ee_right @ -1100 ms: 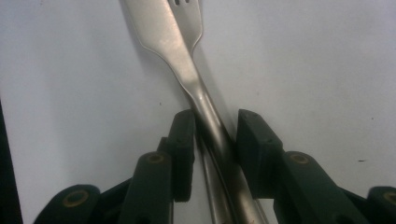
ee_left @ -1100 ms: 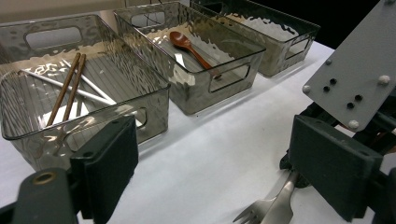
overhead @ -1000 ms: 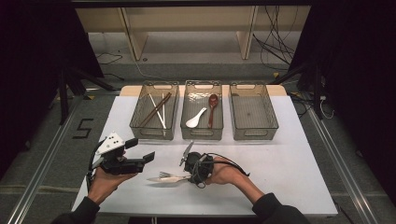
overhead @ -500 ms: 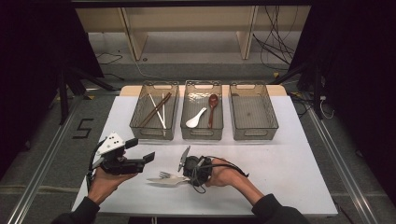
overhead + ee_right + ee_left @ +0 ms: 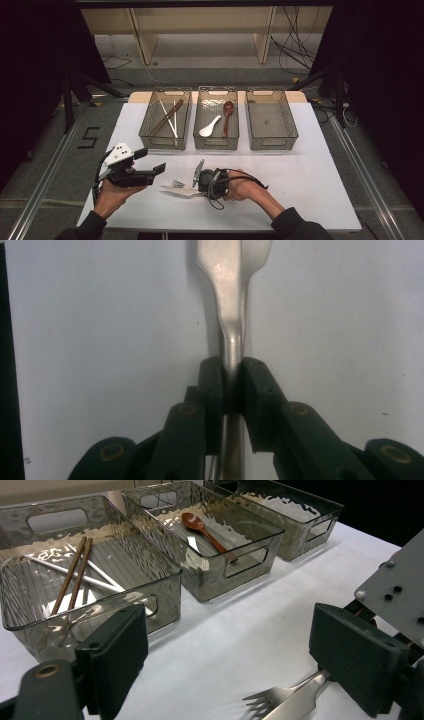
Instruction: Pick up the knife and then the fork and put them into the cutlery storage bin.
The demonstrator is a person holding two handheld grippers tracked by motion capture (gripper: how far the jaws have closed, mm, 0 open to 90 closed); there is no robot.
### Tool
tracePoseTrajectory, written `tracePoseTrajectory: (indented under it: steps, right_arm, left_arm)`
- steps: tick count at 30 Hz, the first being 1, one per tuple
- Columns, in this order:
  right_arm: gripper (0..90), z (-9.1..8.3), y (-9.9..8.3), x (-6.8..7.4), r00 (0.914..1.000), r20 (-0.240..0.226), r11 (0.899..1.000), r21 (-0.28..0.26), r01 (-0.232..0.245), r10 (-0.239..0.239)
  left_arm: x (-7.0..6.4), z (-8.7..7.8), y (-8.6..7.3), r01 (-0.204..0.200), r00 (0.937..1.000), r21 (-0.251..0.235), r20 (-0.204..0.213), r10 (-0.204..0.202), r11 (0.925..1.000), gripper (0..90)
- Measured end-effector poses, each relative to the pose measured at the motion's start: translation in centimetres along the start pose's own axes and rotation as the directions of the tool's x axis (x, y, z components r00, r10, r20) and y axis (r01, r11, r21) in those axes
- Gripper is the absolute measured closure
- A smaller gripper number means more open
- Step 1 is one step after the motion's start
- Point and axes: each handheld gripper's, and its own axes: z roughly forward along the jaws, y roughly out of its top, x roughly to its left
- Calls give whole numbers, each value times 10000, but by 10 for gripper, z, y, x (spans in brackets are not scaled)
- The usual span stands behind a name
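Overall, the high view showed the right gripper (image 5: 196,181) lying low on the white table (image 5: 310,180), at about six o'clock from the middle clear plastic bin (image 5: 216,144). Its jaws were closed on a silver metal utensil (image 5: 176,190), which lay flat on the table beside a silver metal fork (image 5: 176,184). The left gripper (image 5: 150,165) hovered at nine o'clock from them, held in a hand (image 5: 111,196). Three bins stood in a row: the left bin (image 5: 165,142) held chopsticks, the middle one a white spoon (image 5: 209,127) and a reddish-brown wooden spoon (image 5: 227,116), the right bin (image 5: 272,142) nothing visible. Dark surroundings, shelving and loose cables lay beyond the table.

From the left gripper view, its jaws stood wide apart and empty, the fork (image 5: 285,700) lying between them at five o'clock.

From the right gripper view, the pads (image 5: 212,385) pinched the utensil's narrow neck (image 5: 231,347); whether spoon or knife could not be told.

Judgement: the grasp appeared centred. The lift should be made straight up, keeping the piece level, to avoid dragging the adjacent fork or letting the slim metal pivot.
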Motion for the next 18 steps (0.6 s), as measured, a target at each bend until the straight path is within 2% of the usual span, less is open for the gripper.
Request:
tracePoseTrajectory:
  steps: [8, 12, 18]
  right_arm:
    - [805, -2, -7, -1, 9999, -56, 9999, 84, 145, -145]
    - [806, -4, -9, -1, 9999, -131, 9998, 175, 13, -10]
    - [807, -8, -11, -2, 9997, -151, 9997, -84, -217, 216]
  left_arm:
    - [0, 0, 0, -2, 10000, -13, -2, 2, 10000, 154]
    - [0, 0, 0, 6, 10000, -19, -7, -6, 10000, 154]
    - [1, -1, 0, -8, 10000, -3, -25, 8, 10000, 155]
